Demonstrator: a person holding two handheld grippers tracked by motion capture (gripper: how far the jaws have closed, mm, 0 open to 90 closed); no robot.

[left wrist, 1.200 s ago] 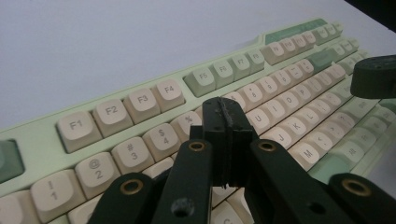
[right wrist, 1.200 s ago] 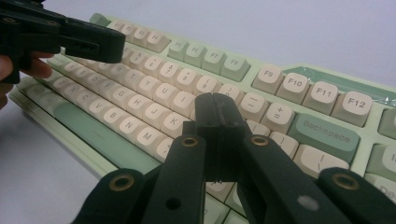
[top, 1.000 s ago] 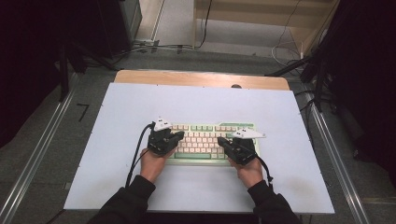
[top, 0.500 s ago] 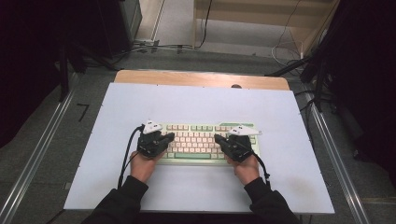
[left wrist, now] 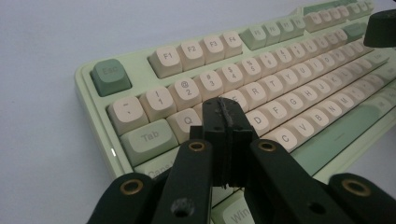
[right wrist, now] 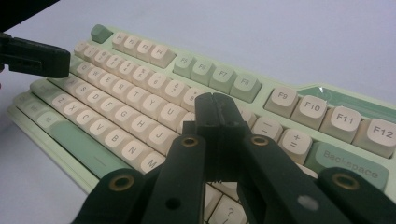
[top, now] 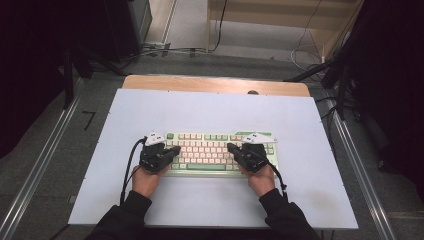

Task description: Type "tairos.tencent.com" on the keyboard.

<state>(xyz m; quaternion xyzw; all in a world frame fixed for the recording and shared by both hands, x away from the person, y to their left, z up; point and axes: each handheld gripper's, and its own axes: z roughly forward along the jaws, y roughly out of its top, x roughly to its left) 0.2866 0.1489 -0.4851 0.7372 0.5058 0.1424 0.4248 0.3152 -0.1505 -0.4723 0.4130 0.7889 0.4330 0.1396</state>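
You are holding both grippers over the keyboard [top: 220, 152], which is lying on the white table [top: 210, 107] near your edge, long side facing you. Your left gripper [top: 174, 150] is hovering over the keyboard's left end, jaws pressed fully together with nothing between them; in the left gripper view its tip [left wrist: 223, 109] is sitting above the Q-row keys. Your right gripper [top: 231, 148] is hovering over the right half, jaws likewise closed and empty, its tip [right wrist: 215, 106] above the number row.
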